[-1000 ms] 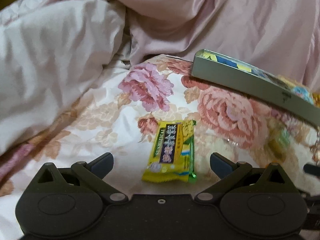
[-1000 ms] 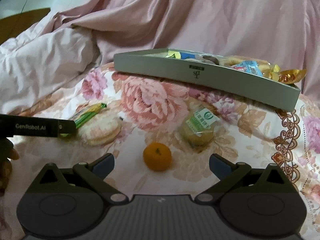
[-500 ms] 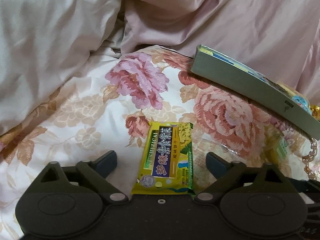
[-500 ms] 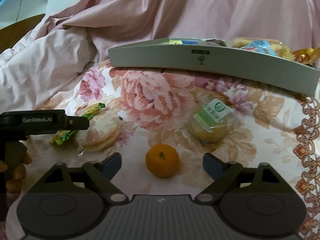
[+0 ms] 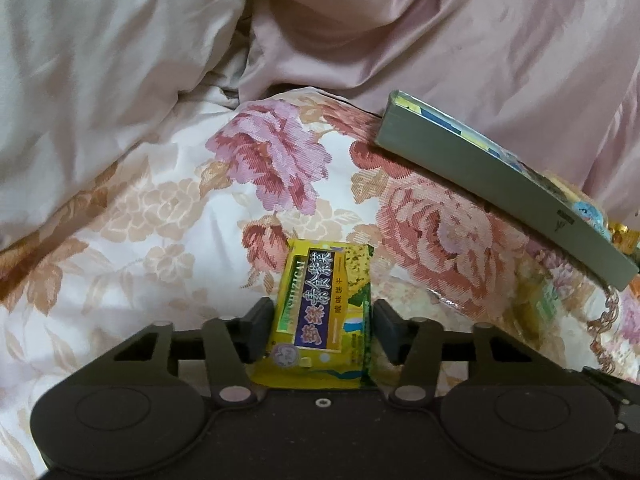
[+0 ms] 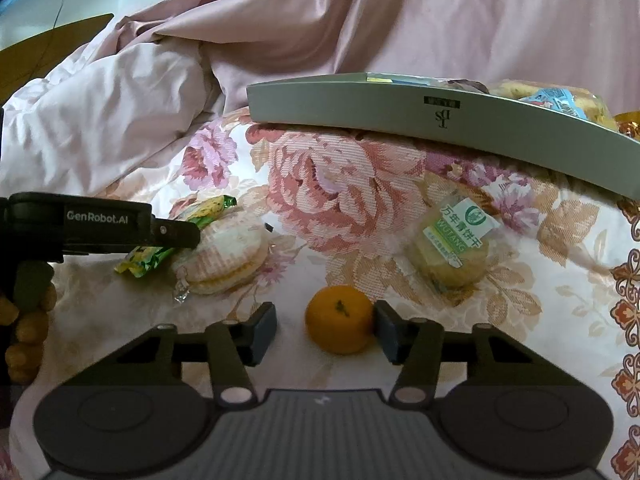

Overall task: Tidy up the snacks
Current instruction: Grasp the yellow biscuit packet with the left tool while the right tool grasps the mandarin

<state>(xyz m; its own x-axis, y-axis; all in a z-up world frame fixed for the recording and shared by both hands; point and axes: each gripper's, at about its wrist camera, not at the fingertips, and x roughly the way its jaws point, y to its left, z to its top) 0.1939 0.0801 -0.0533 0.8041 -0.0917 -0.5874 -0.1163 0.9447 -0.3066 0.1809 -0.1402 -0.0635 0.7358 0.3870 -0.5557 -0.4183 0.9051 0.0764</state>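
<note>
On a floral brocade bedcover, the left gripper has its two dark fingers closed against both long edges of a flat, glossy yellow snack packet. The right gripper is spread wide around a small round orange, which touches only its right finger. Nearby lie a wrapped round wafer biscuit and a green-labelled pastry. A shallow grey tray of sweets sits behind, against rumpled pink satin bedding.
</note>
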